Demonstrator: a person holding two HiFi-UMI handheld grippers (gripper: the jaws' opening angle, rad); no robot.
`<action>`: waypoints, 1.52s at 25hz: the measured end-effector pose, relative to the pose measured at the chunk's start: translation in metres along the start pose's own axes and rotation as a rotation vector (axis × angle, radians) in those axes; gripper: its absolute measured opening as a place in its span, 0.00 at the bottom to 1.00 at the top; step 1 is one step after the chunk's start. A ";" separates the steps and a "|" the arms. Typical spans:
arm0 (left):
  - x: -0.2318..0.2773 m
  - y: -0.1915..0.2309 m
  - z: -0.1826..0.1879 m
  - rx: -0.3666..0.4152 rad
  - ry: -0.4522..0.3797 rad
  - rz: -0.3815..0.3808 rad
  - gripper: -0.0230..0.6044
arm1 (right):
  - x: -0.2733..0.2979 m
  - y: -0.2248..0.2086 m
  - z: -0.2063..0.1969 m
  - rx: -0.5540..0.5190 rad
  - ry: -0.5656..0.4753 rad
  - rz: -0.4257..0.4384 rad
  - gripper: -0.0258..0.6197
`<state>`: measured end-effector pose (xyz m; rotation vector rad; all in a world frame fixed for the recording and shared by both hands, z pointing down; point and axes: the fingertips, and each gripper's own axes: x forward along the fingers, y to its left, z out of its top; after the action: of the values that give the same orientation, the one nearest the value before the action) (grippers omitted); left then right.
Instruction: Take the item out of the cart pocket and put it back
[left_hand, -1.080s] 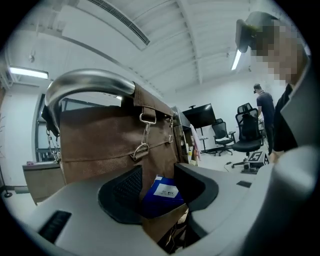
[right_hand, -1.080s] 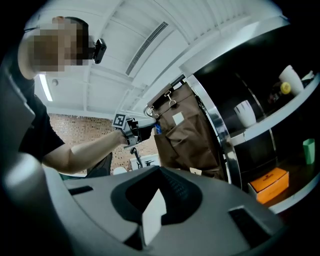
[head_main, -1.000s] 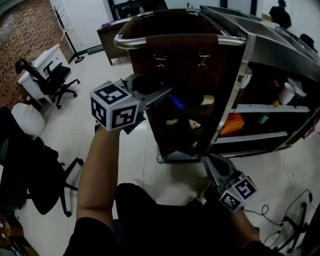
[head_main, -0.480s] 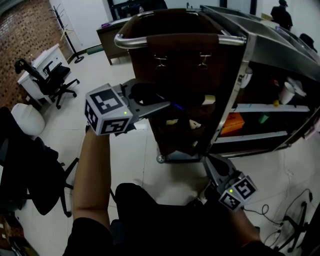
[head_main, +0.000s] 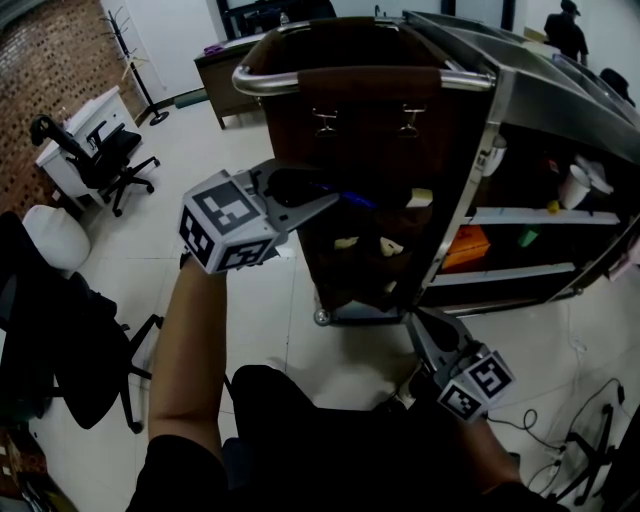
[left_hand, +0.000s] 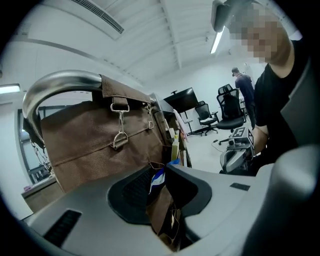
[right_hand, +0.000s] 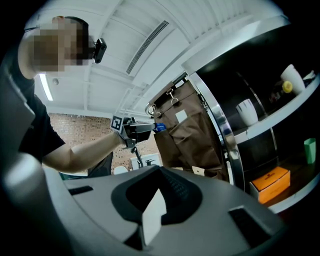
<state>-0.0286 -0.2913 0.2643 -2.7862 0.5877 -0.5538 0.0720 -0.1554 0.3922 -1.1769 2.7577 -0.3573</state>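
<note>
A brown fabric organiser (head_main: 370, 130) with pockets hangs from the cart's steel handle (head_main: 360, 80). At the mouth of a pocket, my left gripper (head_main: 335, 197) is closing its jaws. Their tips pinch a small blue and white packet (head_main: 352, 199). In the left gripper view the packet (left_hand: 157, 181) stands between the jaws of that gripper (left_hand: 162, 175), with the brown organiser (left_hand: 100, 145) behind. The right gripper view shows the packet (right_hand: 159, 127) at the left gripper's tip. My right gripper (head_main: 413, 318) hangs low by the cart's foot, a narrow gap between its jaws (right_hand: 152, 220), holding nothing.
The cart's side shelves hold an orange box (head_main: 463, 247) and a white cup (head_main: 573, 185). Other pockets show pale items (head_main: 417, 198). Office chairs (head_main: 100, 160) stand at the left, cables (head_main: 580, 440) lie on the floor at the right, and a person (head_main: 560, 30) is far behind.
The left gripper's jaws have narrowed onto the blue packet, which now sits slightly higher at the pocket's mouth. The right gripper has not moved.
</note>
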 end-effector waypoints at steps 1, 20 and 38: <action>0.000 0.003 0.000 -0.009 -0.010 0.015 0.13 | 0.000 0.000 0.001 -0.003 -0.002 -0.003 0.06; -0.069 0.017 0.077 -0.279 -0.252 0.307 0.04 | -0.007 0.022 0.011 -0.017 -0.009 0.027 0.06; -0.112 -0.149 -0.028 -0.527 -0.237 0.338 0.04 | -0.015 0.051 0.026 -0.043 -0.036 0.083 0.06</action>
<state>-0.0840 -0.1149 0.2998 -3.0444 1.2683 0.0124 0.0519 -0.1152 0.3538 -1.0628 2.7859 -0.2670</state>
